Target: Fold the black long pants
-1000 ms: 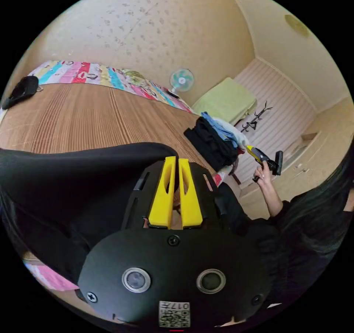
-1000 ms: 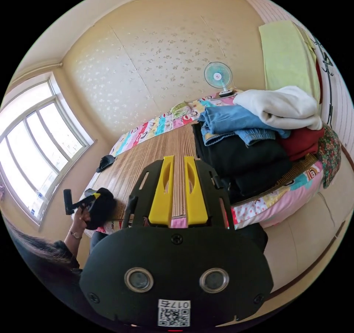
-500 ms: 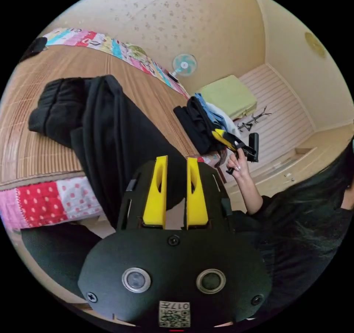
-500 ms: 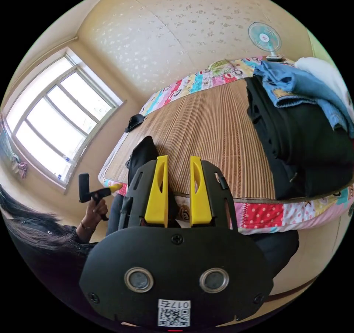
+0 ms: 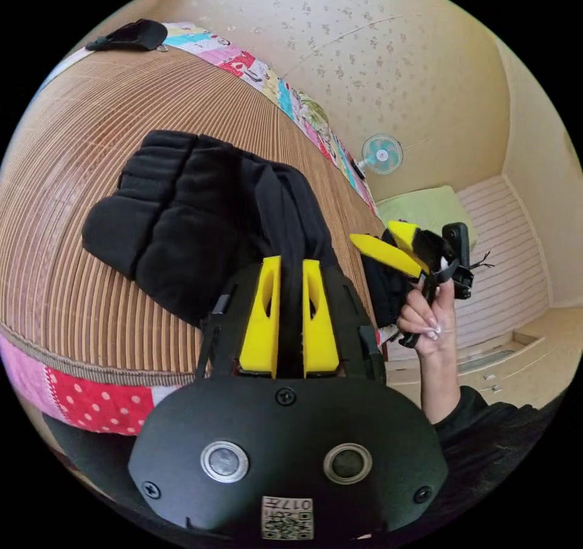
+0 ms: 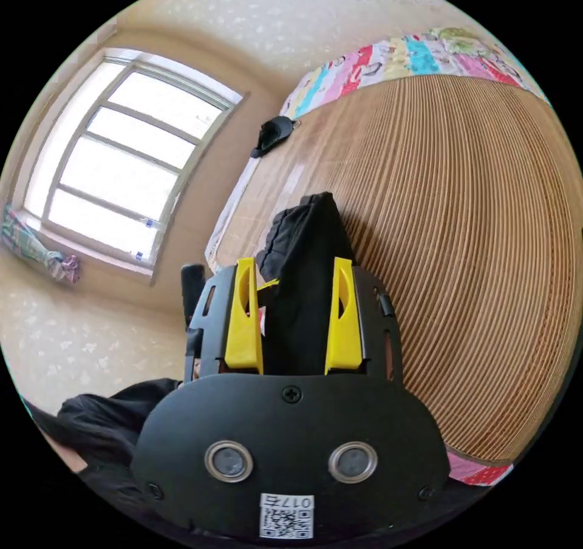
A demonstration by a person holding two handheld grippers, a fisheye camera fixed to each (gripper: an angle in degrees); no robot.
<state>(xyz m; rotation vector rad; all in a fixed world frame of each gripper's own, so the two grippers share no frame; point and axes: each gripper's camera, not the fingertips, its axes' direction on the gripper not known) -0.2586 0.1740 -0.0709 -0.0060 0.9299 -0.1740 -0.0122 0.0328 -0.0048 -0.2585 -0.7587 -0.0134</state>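
The black long pants lie bunched in a thick, crumpled heap on the bed's ribbed woven bamboo mat, close to the mat's near edge, where the pink and red patterned bedsheet hangs below.

In the left gripper view, the left hand-held gripper has its two yellow jaws close together, with a dark fold of the pants running into the narrow gap between them; whether both jaws press on the cloth cannot be told. In the same view the right hand-held gripper is held up in the person's hand beside the bed's near edge, its yellow jaws spread apart.

In the right gripper view, the right hand-held gripper stands wide, and the raised end of the pants sits in the gap without filling it.

A small black pouch-like object rests at the far corner of the mat. A small teal-bladed electric fan stands by the speckled wall, past the far end of the bed. A bright window with a pale frame shows in the right gripper view.
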